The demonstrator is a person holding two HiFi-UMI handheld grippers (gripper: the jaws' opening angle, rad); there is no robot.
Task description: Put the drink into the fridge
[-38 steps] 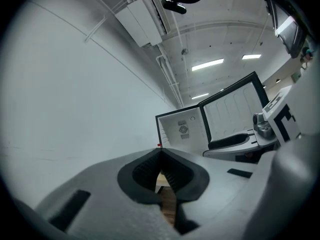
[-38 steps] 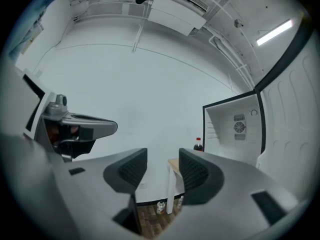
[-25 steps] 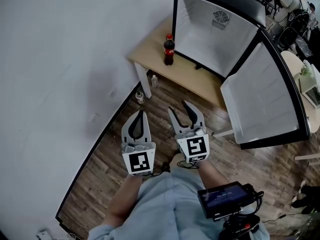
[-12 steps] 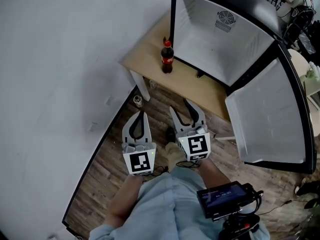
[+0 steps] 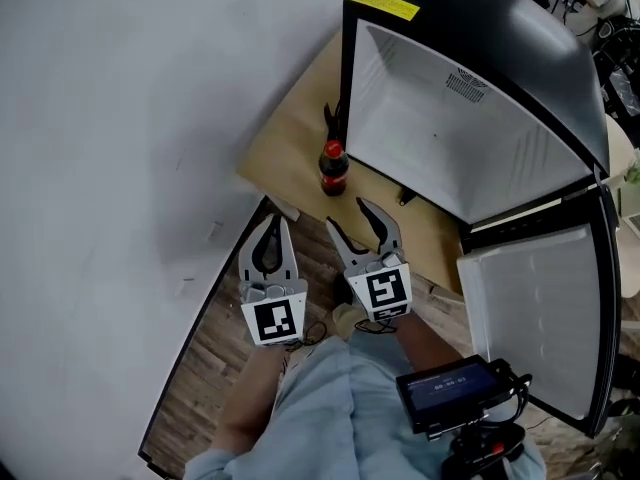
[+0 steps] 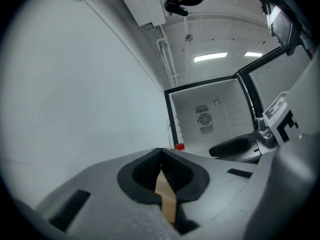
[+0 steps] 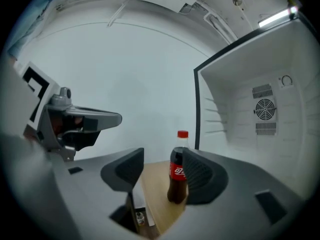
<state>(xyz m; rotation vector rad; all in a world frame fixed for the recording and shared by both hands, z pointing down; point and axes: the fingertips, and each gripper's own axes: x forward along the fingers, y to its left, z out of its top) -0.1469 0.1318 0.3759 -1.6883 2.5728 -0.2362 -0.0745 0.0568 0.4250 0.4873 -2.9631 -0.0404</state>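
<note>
A cola bottle (image 5: 333,168) with a red cap stands upright on a small wooden table (image 5: 285,133), just left of the open black fridge (image 5: 470,118). The fridge's white inside looks bare. My right gripper (image 5: 352,223) is held short of the table, its jaws opening with nothing between them. In the right gripper view the bottle (image 7: 177,176) shows ahead through the gap of that gripper (image 7: 162,159), part hidden behind the right finger. My left gripper (image 5: 270,226) hangs beside it, shut and empty. The left gripper view shows its tips (image 6: 161,154) meeting, the bottle's cap (image 6: 179,146) beyond.
The fridge door (image 5: 540,308) swings out to the right, over the wooden floor. A white wall (image 5: 120,148) runs close along the left. A small jar (image 7: 137,216) lies on the floor beneath the table. A screen device (image 5: 450,393) hangs at the person's waist.
The table, bottle and fridge have come closer in the head view as the person stepped forward. The right gripper's jaws have spread wider. The left gripper stays shut.
</note>
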